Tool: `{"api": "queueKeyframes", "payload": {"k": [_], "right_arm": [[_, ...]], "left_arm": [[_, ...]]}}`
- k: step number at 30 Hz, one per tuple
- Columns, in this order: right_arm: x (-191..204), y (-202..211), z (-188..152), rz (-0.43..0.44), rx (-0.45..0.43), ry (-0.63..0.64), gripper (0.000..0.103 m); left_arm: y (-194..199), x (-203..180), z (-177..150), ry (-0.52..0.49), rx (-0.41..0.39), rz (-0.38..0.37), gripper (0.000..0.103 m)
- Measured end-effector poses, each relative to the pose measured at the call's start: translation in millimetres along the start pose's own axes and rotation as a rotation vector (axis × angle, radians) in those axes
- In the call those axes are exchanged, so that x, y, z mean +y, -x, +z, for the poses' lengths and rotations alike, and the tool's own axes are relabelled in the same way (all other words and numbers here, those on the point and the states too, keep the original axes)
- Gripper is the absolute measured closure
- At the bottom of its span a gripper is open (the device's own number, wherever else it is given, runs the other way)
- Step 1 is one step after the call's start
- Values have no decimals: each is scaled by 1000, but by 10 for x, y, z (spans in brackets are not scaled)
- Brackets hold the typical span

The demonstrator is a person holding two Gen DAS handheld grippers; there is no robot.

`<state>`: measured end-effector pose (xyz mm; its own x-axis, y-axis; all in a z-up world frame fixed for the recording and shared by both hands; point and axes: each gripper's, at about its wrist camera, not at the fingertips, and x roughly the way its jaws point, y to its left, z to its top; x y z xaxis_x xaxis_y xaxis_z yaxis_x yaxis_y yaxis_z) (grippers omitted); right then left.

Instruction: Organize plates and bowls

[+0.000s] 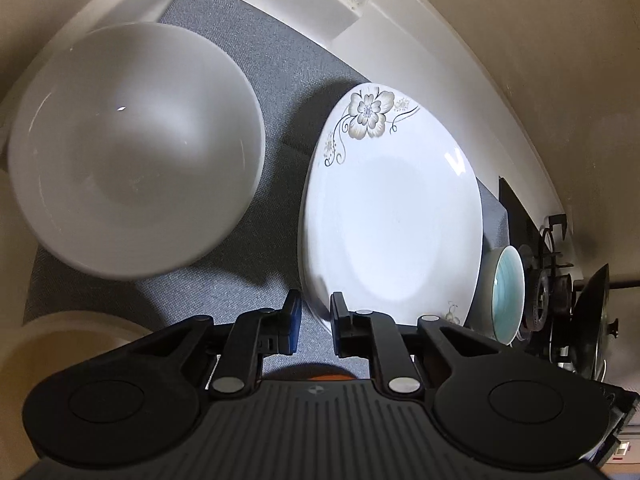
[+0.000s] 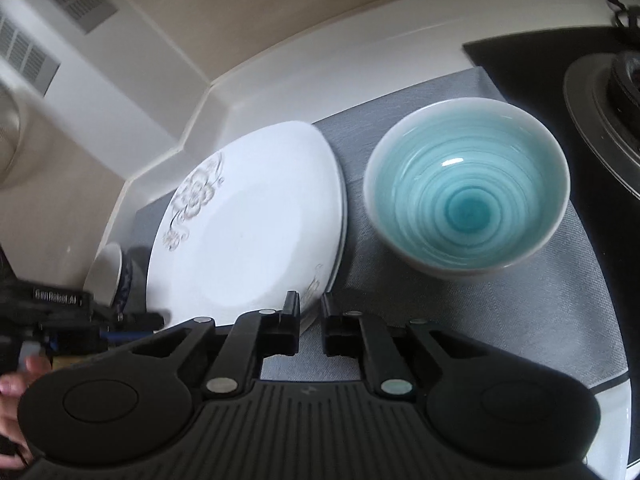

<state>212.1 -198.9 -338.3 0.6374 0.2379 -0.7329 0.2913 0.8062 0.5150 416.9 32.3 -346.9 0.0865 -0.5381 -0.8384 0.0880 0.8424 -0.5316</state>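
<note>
Left gripper (image 1: 316, 314) open a small gap, plate edge between fingers, pads not pressing it. Right gripper (image 2: 311, 318) open a small gap too, plate's other edge just by its fingers, holding nothing. Flower plate (image 1: 394, 216) white, on top of another plate, on grey mat (image 1: 256, 60) in middle. White bowl (image 1: 132, 152) to its left, blue bowl (image 2: 466, 188) to its right. Stove (image 1: 554, 276) far right, dark, cut off. Hand (image 2: 16, 404) blurry at left edge.
</note>
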Motion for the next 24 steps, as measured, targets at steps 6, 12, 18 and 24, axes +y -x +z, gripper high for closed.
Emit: {"api": "queueKeyframes", "payload": {"k": [6, 12, 18, 24], "right_arm": [[125, 210, -229, -6, 37, 87, 62], [387, 174, -711, -12, 189, 260, 63], [425, 164, -864, -42, 204, 315, 96], [165, 418, -721, -141, 133, 262, 98]], "left_arm": [[199, -102, -279, -94, -1, 39, 55], [303, -210, -712, -252, 0, 133, 50], [253, -170, -843, -260, 48, 118, 50], [177, -275, -944, -346, 67, 148, 48]]}}
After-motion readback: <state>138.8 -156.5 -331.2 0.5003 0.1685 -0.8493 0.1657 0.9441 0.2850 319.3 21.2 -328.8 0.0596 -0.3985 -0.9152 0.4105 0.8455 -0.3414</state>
